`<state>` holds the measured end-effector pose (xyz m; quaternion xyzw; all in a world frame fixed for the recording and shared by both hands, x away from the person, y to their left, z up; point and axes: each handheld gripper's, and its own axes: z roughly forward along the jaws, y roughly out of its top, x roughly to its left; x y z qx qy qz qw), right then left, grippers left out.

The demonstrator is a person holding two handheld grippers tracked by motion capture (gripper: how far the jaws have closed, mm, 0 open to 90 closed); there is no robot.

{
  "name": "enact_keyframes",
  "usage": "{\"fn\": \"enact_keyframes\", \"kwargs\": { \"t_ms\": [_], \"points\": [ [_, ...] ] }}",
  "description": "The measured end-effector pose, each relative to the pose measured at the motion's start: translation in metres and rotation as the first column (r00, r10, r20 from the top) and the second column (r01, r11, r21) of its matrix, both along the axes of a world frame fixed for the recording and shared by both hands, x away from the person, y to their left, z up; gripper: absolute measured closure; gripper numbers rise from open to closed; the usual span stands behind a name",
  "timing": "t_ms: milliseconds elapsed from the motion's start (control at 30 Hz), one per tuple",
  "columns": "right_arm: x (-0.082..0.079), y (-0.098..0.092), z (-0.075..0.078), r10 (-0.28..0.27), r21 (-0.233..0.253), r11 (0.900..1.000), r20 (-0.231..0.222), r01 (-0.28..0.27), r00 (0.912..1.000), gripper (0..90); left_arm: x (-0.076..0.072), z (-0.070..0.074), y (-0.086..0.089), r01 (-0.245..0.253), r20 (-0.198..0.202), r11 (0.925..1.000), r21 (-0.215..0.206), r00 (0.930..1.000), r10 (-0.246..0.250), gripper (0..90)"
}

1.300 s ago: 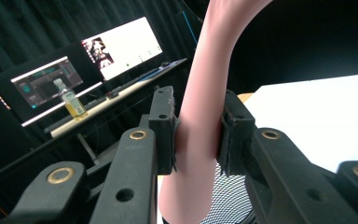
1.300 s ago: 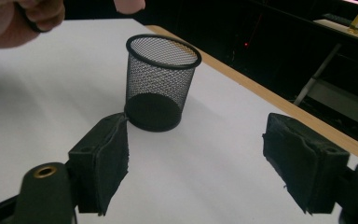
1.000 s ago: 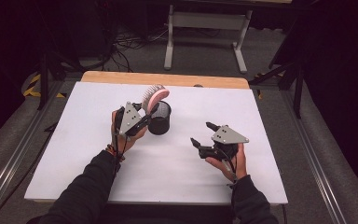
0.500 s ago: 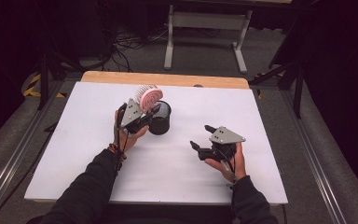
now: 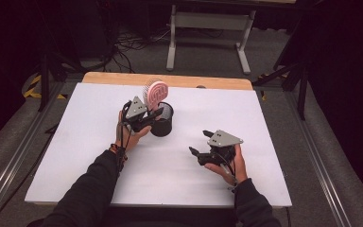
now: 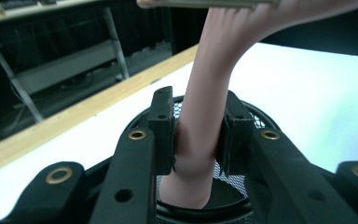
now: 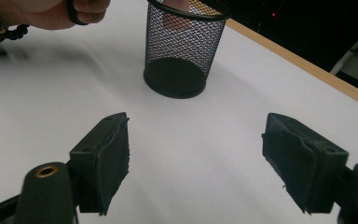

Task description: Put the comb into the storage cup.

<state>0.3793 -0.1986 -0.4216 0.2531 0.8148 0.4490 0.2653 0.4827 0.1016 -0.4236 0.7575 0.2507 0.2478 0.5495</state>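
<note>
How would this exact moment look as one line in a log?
left gripper: shut on pink brush handle | brush: in mesh cup | right gripper: open, holding nothing

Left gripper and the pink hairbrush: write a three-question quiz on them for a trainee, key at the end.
1. True or false: the left gripper has its fingers closed on the handle of the pink hairbrush.
2. Where does the lower end of the handle sit? A) flat on the white table; B) inside the black mesh cup; C) between the fingers of the right gripper.
3. Fill in: the right gripper is ____ and holds nothing.

Key: 1 true; 2 B; 3 open.
</note>
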Motion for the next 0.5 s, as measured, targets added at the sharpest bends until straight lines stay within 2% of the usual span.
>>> {"fn": "enact_keyframes", "kwargs": {
  "t_ms": [100, 367, 500],
  "points": [
    [0.0003, 0.0009, -0.0005, 0.005, -0.002, 1.000, -0.007, -0.005, 1.0000, 23.8, 0.0022, -0.0029, 0.0005, 0.006, -0.023, 1.0000, -0.006, 0.9997, -0.006, 71.5],
    [0.0007, 0.0031, -0.0016, 0.012, -0.011, 1.000, -0.012, -0.012, 0.9999, 23.7, 0.0059, -0.0069, 0.0004, 0.002, -0.036, 1.0000, -0.003, 0.9994, -0.002, 71.5],
    [0.0014, 0.0021, -0.0021, 0.017, 0.004, 1.000, -0.022, -0.017, 0.9996, 23.7, 0.0066, -0.0087, -0.0008, 0.006, -0.047, 1.0000, -0.001, 0.9989, -0.006, 71.4]
  ]
}}
